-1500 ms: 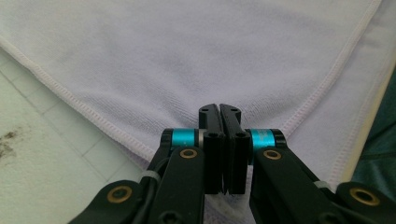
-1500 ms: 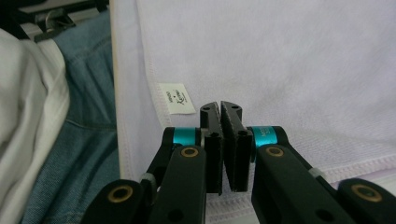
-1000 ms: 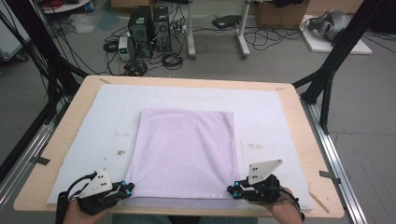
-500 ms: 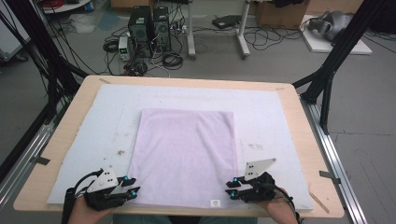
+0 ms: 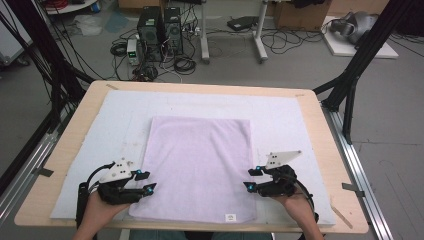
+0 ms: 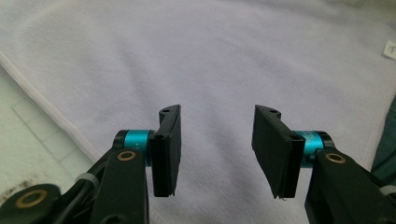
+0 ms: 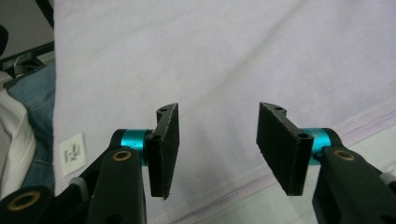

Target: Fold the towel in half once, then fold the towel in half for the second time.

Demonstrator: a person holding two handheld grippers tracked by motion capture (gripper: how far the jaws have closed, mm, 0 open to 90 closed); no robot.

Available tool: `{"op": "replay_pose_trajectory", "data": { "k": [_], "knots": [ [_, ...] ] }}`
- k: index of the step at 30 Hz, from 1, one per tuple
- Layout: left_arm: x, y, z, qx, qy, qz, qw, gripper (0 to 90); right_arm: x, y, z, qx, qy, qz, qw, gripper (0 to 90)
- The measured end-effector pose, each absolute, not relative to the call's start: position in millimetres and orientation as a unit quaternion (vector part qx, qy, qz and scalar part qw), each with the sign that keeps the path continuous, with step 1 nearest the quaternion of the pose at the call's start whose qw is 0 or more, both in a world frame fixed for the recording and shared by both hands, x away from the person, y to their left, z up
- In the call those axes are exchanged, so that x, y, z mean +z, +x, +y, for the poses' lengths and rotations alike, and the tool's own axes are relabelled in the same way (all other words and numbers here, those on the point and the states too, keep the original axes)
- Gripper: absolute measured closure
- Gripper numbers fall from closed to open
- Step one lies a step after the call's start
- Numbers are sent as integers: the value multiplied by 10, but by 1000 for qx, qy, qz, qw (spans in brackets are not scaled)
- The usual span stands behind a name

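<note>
The left gripper point(image 5: 145, 182) sits over the left edge of the purple towel point(image 5: 197, 165), near the corner closest to the person. Its two black jaws stand about half open, and they have just been opening. In the left gripper view point(image 6: 217, 149) there is a clear gap between the jaws with nothing in it; the towel lies flat under them, and its white-stitched hem runs past on the left. The right gripper point(image 5: 252, 179) sits at the right edge of the towel, across from the left one. Its jaws are about half open too, have also just been opening, and hold nothing. In the right gripper view point(image 7: 217, 149) the towel's hem runs under the jaws, and a small white tag point(image 7: 73, 150) shows on the towel at the left. In the high view the same tag point(image 5: 230, 217) lies at the near edge of the towel. A hand point(image 5: 97, 212) holds the left gripper and another hand point(image 5: 295, 207) holds the right one. The towel lies flat and smooth in the middle of a white mat point(image 5: 280, 107). The mat covers most of the wooden table point(image 5: 90, 100).
</note>
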State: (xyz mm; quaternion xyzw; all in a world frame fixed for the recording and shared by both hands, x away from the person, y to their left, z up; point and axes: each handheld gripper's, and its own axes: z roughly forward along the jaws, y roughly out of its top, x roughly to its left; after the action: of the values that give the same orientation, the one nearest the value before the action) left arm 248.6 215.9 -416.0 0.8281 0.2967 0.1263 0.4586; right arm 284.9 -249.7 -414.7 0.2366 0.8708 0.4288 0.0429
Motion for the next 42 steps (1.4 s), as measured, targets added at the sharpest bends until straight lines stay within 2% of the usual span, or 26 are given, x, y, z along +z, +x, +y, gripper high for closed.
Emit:
{"op": "replay_pose_trajectory", "data": {
  "k": [6,14,30,42],
  "knots": [
    [-4115,2690,2177,136,823,310,456,480,-4058,3039,-2549,436,260,860,55,409],
    [-4106,2881,2179,133,811,335,461,420,-4016,3289,-2589,431,280,856,63,377],
    [-3856,3186,2158,159,803,338,464,413,-3842,3538,-2459,422,265,864,73,353],
    [-3834,3300,2171,154,804,345,459,409,-3790,3625,-2485,415,267,867,75,352]
  ]
}}
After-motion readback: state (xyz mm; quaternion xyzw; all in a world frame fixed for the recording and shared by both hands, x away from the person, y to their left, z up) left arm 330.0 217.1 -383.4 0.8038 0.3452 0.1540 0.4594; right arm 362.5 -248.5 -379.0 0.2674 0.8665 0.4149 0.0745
